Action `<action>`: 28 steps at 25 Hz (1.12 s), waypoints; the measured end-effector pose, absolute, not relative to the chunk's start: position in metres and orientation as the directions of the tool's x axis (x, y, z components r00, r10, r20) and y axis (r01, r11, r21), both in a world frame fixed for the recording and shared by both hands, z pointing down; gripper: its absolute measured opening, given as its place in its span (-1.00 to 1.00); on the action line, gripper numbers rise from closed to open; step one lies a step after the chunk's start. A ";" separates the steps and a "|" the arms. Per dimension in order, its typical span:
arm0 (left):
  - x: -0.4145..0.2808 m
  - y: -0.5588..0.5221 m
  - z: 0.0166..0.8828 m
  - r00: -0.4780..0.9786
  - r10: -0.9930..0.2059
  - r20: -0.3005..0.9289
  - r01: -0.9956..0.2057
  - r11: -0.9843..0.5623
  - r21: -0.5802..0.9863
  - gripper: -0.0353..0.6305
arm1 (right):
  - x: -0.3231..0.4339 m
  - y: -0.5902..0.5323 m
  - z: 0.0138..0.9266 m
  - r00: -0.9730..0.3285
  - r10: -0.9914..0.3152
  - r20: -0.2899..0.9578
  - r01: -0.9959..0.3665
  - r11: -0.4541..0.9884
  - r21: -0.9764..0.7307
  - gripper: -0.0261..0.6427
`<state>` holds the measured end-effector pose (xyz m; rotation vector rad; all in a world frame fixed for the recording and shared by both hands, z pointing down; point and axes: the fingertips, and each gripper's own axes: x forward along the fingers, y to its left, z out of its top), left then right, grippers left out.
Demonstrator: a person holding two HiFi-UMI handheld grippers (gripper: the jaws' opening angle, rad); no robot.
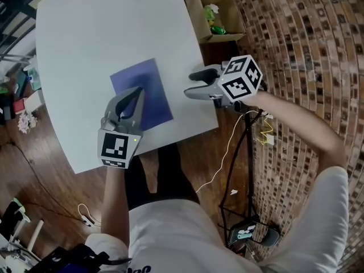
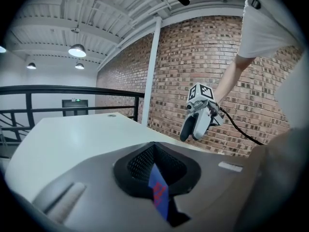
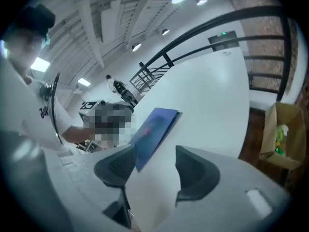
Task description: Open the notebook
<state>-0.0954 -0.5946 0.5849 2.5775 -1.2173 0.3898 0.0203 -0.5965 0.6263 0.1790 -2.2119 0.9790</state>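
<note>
Our left claw (image 1: 136, 93) is shut, and it seems to pinch the edge of the blue notebook (image 1: 149, 81), which lies on the white table (image 1: 96, 33). Our right claw (image 1: 192, 85) is wide open and holds nothing, just beside the notebook.

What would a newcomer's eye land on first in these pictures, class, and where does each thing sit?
A blue notebook lies on the white table, with the left gripper clamped on its near side. The right gripper hovers open and empty by the table's right edge, and a cardboard box stands on the floor past the far right corner.
</note>
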 end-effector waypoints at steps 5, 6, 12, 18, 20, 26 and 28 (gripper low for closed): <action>-0.105 -0.596 0.588 0.600 -0.721 0.348 -0.791 -0.600 0.121 -0.85 | -0.005 -0.594 0.635 -0.819 0.147 0.555 -0.398 0.551 -0.733 -0.20; -0.107 -0.597 0.589 0.594 -0.724 0.351 -0.795 -0.594 0.122 -0.85 | -0.010 -0.593 0.637 -0.827 0.148 0.543 -0.399 0.526 -0.751 -0.20; -0.115 -0.593 0.593 0.582 -0.737 0.344 -0.808 -0.570 0.146 -0.85 | -0.031 -0.583 0.655 -0.832 0.171 0.527 -0.407 0.456 -0.791 -0.16; -0.115 -0.588 0.596 0.597 -0.727 0.340 -0.798 -0.583 0.155 -0.85 | -0.041 -0.576 0.666 -0.817 0.190 0.545 -0.432 0.426 -0.795 -0.16; -0.118 -0.587 0.596 0.595 -0.728 0.340 -0.799 -0.580 0.156 -0.85 | -0.045 -0.575 0.667 -0.813 0.193 0.550 -0.435 0.427 -0.793 -0.16; -0.129 -0.583 0.600 0.586 -0.734 0.343 -0.807 -0.567 0.165 -0.85 | -0.056 -0.573 0.670 -0.809 0.201 0.552 -0.444 0.407 -0.799 -0.16; -0.130 -0.583 0.600 0.585 -0.735 0.343 -0.808 -0.566 0.165 -0.85 | -0.056 -0.574 0.671 -0.809 0.200 0.553 -0.448 0.399 -0.800 -0.17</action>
